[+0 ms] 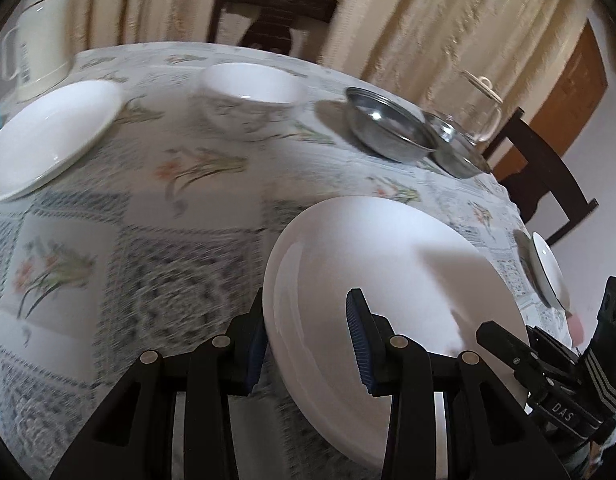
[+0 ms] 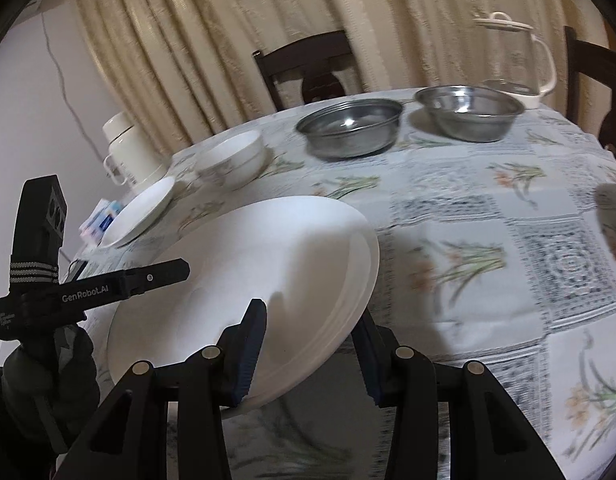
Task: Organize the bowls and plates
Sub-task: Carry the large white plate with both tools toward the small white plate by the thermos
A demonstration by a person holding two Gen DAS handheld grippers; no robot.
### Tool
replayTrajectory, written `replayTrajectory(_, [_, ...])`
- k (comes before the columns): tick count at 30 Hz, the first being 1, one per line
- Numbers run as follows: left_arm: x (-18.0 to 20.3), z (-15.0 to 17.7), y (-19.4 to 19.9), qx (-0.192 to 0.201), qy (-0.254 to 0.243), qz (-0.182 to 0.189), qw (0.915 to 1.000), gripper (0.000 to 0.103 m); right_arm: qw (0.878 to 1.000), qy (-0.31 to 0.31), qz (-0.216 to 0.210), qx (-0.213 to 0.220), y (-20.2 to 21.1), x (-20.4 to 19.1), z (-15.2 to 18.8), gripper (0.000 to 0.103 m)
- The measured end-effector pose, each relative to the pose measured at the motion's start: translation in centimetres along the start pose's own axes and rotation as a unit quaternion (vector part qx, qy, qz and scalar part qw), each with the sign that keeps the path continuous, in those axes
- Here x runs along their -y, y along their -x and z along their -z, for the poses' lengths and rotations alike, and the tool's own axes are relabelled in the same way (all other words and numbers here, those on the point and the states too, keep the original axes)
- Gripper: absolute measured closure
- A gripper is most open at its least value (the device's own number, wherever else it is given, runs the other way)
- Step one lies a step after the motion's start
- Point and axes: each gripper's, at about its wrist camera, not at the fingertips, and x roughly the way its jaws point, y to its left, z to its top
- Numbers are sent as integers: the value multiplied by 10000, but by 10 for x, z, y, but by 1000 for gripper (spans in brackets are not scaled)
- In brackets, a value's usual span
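Plate rim is what both claws share here: the large white plate (image 1: 388, 280) is carried tilted above the surface (image 1: 148, 208), pinched at opposite edges. The left claw (image 1: 308, 344) is closed on the plate's left edge, one blue pad above the rim and one below; the right claw (image 2: 308, 352) grips the opposite edge the same way, its outer finger tucked under the rim.

Taking that plate as the landmark, the smaller white plate (image 1: 48, 132) lies well beyond it toward the left, near the white jug (image 1: 36, 40). The white bowl (image 1: 252, 88) sits straight beyond the plate's far edge, and the two steel bowls (image 1: 388, 128) stand just beside one another beyond it to the right, before the glass kettle (image 2: 512, 56).

The coming move probably turns on the line from the held plate to the smaller white plate: if the two are to be stacked, the carry must run leftward, and the left claw is the nearer one to that side. Being round, the plate has no long axis to align, only its tilt to level before setting down.
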Motion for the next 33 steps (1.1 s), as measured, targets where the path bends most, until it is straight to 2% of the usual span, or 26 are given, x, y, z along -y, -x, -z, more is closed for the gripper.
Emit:
replayTrajectory(11, [-38, 18, 18, 81, 151, -171, 9997, 65, 9993, 204, -151, -283, -20, -29, 13, 57])
replayTrajectory(16, [-33, 22, 22, 200, -133, -320, 9992, 64, 9994, 98, -152, -287, -19, -27, 13, 57])
replayTrajectory(19, [-32, 24, 22, 204, -219, -357, 9989, 59, 9995, 89, -126, -278, -19, -28, 13, 57])
replayTrajectory(21, [-36, 24, 22, 211, -144, -372, 9990, 47, 9995, 87, -114, -276, -20, -28, 14, 57])
replayTrajectory(26, [-47, 23, 24, 247, 104, -294, 9992, 45, 9995, 74, -109, -277, -20, -29, 14, 57])
replayTrajectory(33, [-41, 24, 23, 232, -97, -295, 9992, 45, 9994, 128, -71, -320, -22, -29, 12, 56])
